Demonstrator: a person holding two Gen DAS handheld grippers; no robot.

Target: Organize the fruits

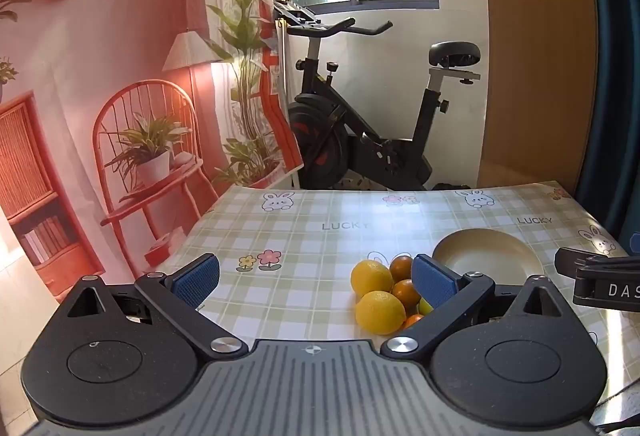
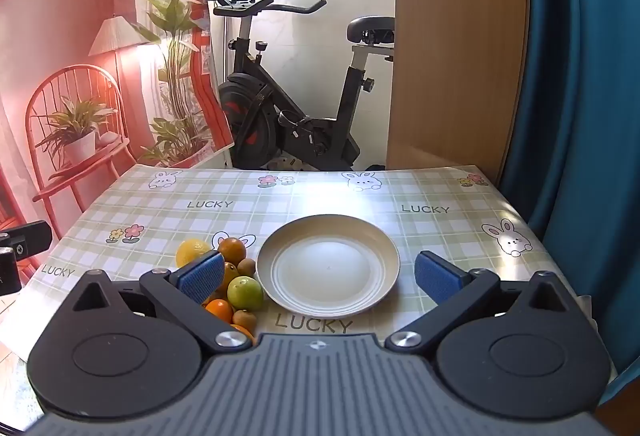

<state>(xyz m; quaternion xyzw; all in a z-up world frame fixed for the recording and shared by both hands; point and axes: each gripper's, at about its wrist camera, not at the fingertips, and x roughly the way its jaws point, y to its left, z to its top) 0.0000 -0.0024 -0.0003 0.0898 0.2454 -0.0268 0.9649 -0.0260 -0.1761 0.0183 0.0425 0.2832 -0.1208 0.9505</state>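
Both hand-held grippers, left (image 1: pixel 316 282) and right (image 2: pixel 320 274), gape empty; nudging the fruit pile (image 2: pixel 232 284) could roll pieces off the worktop (image 2: pixel 360 195).

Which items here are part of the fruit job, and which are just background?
Job:
- fruit pile: lemons, oranges, green fruit, small brown fruits
- plate, nothing on it
- left gripper and right gripper, jaws open

Background:
- exercise bike
- tablecloth
- printed backdrop
- curtain
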